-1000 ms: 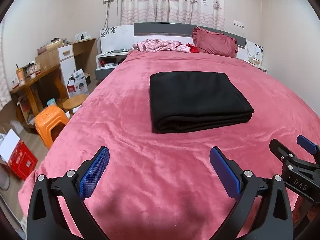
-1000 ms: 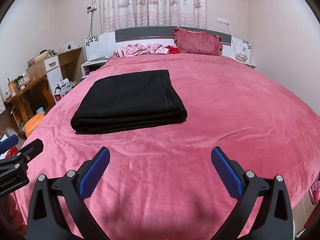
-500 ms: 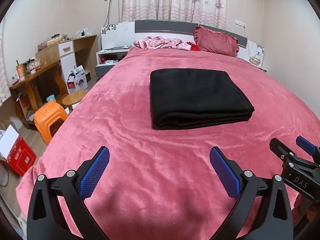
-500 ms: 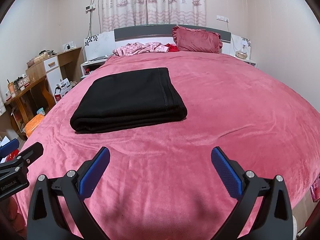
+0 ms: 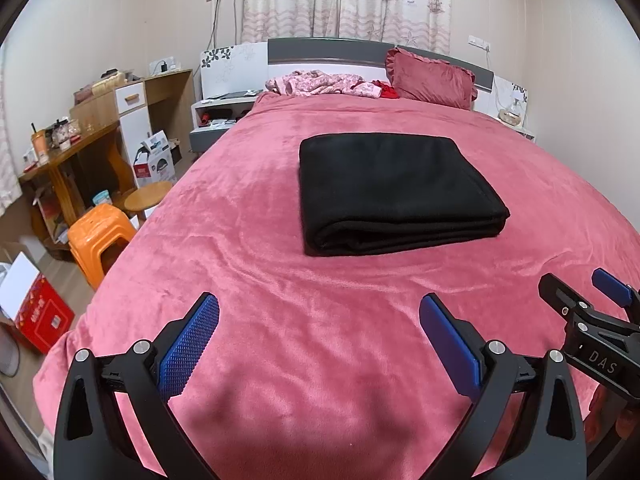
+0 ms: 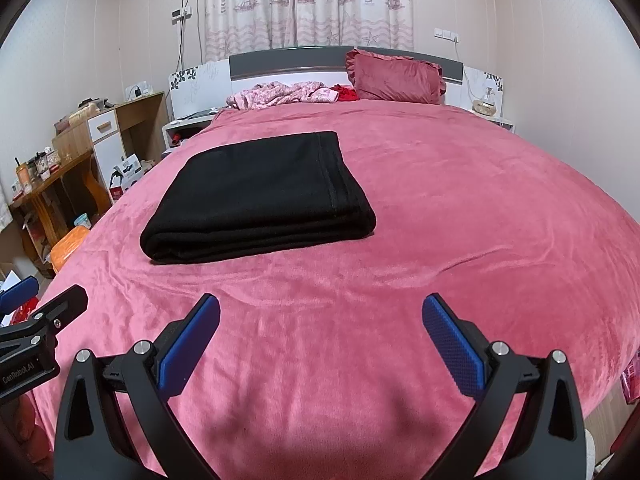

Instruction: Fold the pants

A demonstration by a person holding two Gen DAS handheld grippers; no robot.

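Pants: folded into a neat black rectangle on the bed; task looks finished.
Left gripper, right gripper: jaws wide apart, gripping nothing.

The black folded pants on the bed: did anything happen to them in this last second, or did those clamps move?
Hardly anything changed. Both views shift slightly, so the handheld grippers drifted a little. The black pants stayed folded on the pink bedspread; the left gripper and right gripper stayed open, holding nothing.

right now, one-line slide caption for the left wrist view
Folded black pants lie on the pink bedspread, beyond the open left gripper.
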